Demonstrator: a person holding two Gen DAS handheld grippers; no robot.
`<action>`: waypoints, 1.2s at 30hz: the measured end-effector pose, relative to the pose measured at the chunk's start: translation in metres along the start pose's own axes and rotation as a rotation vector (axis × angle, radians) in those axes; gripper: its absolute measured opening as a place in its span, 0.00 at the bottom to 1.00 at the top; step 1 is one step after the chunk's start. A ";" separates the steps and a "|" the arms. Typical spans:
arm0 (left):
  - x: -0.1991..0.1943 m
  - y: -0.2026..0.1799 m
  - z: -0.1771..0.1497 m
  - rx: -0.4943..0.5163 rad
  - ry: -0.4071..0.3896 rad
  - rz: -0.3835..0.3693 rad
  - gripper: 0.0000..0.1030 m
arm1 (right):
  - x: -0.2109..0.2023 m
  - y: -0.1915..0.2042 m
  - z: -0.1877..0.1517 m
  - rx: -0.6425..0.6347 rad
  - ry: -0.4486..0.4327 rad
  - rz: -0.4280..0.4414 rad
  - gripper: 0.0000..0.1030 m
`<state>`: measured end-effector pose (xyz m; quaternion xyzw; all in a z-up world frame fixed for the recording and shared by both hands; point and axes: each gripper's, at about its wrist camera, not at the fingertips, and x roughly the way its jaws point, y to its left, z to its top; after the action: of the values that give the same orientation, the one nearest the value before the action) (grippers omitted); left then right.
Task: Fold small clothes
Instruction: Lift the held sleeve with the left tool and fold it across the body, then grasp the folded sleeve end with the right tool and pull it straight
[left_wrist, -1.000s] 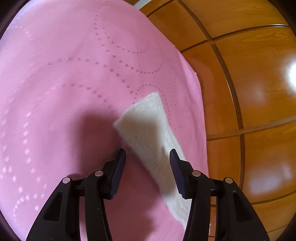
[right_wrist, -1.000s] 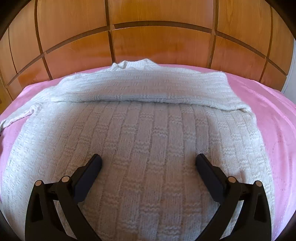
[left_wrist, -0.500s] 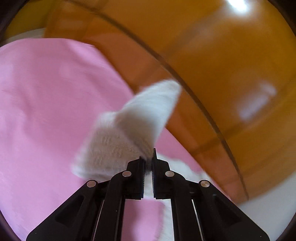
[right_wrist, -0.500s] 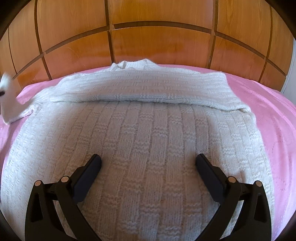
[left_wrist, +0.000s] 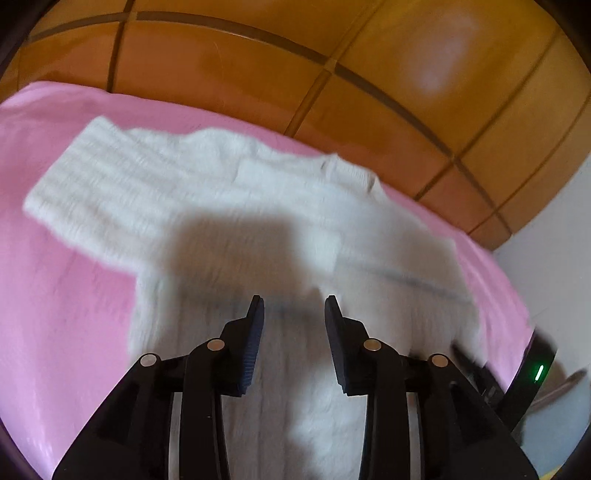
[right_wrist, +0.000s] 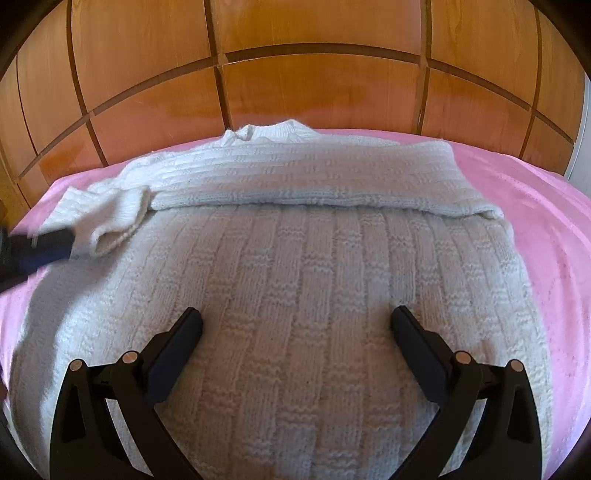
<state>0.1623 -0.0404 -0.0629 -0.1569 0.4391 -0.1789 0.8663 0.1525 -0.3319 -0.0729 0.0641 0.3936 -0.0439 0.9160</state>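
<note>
Nearest in the right wrist view, the right gripper (right_wrist: 295, 321) hangs just above the body of a white knitted sweater (right_wrist: 295, 295), its two fingers (right_wrist: 183, 339) spread wide with nothing between them and no pad pressing on the knit. The sweater lies flat on a pink bedspread (right_wrist: 554, 229), front panel toward the camera, basket-weave texture plain to see. Farther off, one sleeve (right_wrist: 314, 177) is already folded straight across the chest, its edge running from side to side. At the left edge of this view the other sleeve's cuff (right_wrist: 103, 218) lies bunched on the shoulder area, with a dark fingertip of the left gripper (right_wrist: 40, 251) right beside it; whether they touch I cannot tell. Beyond the sweater sits its ribbed collar (right_wrist: 266, 131), and behind the bed rises a wooden panelled headboard (right_wrist: 295, 85).

In the left wrist view, which is blurred, the left gripper (left_wrist: 293, 314) is over the sweater (left_wrist: 369, 258). Its fingers (left_wrist: 251, 343) are opening, a gap showing between them, with no cloth caught there. Ahead and to the left the released sleeve (left_wrist: 103, 184) lies across the knit and onto the pink bedspread (left_wrist: 55, 314). The headboard (left_wrist: 332, 55) stands beyond.
</note>
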 end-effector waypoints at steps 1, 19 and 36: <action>-0.002 0.001 -0.008 0.003 0.001 0.010 0.31 | 0.000 0.001 0.001 -0.001 0.007 -0.002 0.98; -0.005 0.011 -0.057 0.092 -0.081 0.084 0.31 | 0.071 0.132 0.088 0.005 0.282 0.323 0.31; -0.007 0.008 -0.069 0.125 -0.102 0.111 0.32 | -0.036 0.059 0.177 -0.012 -0.130 0.174 0.06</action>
<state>0.1034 -0.0377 -0.1002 -0.0869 0.3904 -0.1495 0.9042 0.2625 -0.2991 0.0787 0.0896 0.3265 0.0338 0.9404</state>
